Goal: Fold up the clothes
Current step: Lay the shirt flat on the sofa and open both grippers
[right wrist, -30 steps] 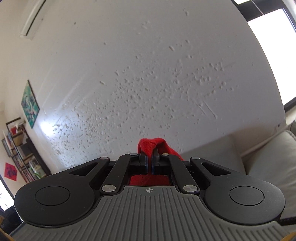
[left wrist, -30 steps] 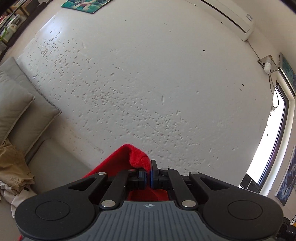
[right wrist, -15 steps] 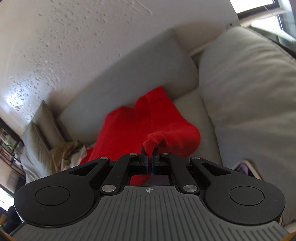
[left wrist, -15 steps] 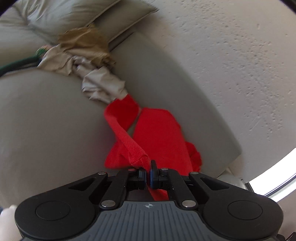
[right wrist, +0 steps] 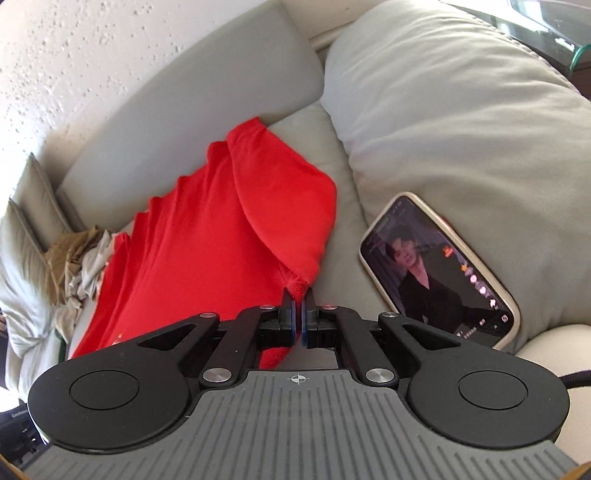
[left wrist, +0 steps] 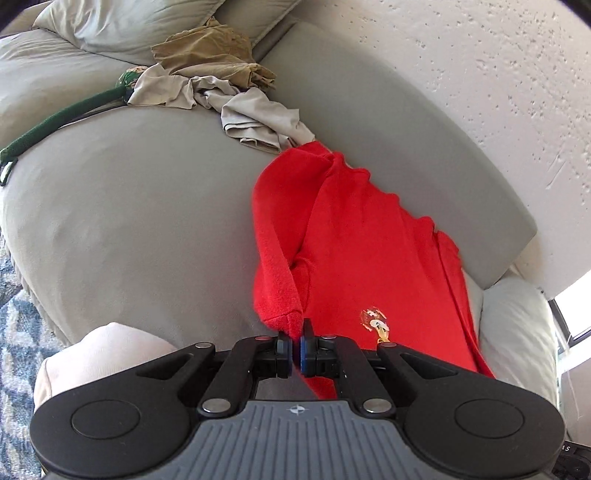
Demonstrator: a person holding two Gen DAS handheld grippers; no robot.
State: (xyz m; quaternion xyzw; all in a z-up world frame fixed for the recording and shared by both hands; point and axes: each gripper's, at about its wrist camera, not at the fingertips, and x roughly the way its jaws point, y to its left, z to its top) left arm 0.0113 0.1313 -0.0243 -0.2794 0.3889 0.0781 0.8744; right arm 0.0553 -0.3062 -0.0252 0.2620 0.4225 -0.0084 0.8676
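A red shirt (left wrist: pixel 369 258) with a small cartoon badge lies spread on the grey sofa seat (left wrist: pixel 129 206), its far end reaching the backrest. My left gripper (left wrist: pixel 296 334) is shut on the shirt's near left corner, where the cloth folds over in a thick roll. In the right wrist view the same red shirt (right wrist: pixel 207 236) stretches away to the left. My right gripper (right wrist: pixel 298 301) is shut on a bunched corner of it, below a rounded sleeve flap.
A heap of tan and beige clothes (left wrist: pixel 221 74) sits at the sofa's far end by a cushion (left wrist: pixel 122 26). A green strap (left wrist: pixel 55 122) crosses the seat. A phone (right wrist: pixel 439 269) with a lit screen leans on a big cushion (right wrist: pixel 461 110) right of my right gripper. A patterned rug (left wrist: pixel 14 350) lies below.
Both grippers swung down from facing the wall to the sofa. The red shirt, held up before, has come down and now lies laid out along the seat, both corners still held.
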